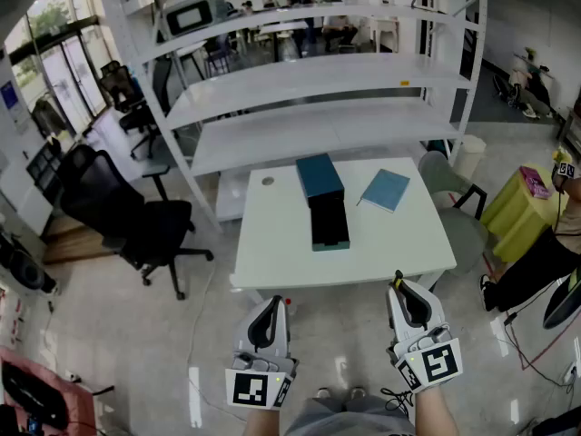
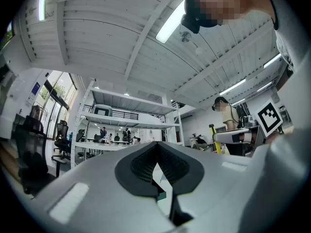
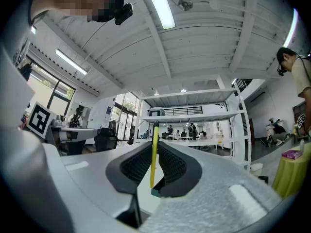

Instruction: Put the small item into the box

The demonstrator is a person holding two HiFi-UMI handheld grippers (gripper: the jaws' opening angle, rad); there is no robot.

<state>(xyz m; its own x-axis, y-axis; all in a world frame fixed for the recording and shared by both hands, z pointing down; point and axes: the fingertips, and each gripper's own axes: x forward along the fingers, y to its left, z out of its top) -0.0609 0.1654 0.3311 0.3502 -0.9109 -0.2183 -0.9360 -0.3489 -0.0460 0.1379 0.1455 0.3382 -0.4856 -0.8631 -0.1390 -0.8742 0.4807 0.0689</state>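
Right gripper (image 3: 153,164): clamped on a thin yellow stick (image 3: 154,147), pinched edge-on between the black pads, roughly upright, dark top end poking out past the tips. Left gripper (image 2: 156,166): jaws closed tip to tip, nothing between them. In the head view, both held low at the near edge of the scene, left gripper (image 1: 270,302) and right gripper (image 1: 400,284) side by side, apart from each other, just short of the near edge of the white table (image 1: 272,243), over the floor rather than over the tabletop. Box (image 1: 329,221) around the middle of the table, well apart from both grippers: black part on the near side, teal part (image 1: 320,176) butted against its far end. Can't tell from here whether open or lidded. Blue booklet (image 1: 386,190) flat on the table just right of the box, not touching it. Small round disc (image 1: 267,181) near the far left corner of the table. White shelving rack (image 1: 309,80) right behind the table's far edge. Black office chair (image 1: 127,216) on the floor to the left.
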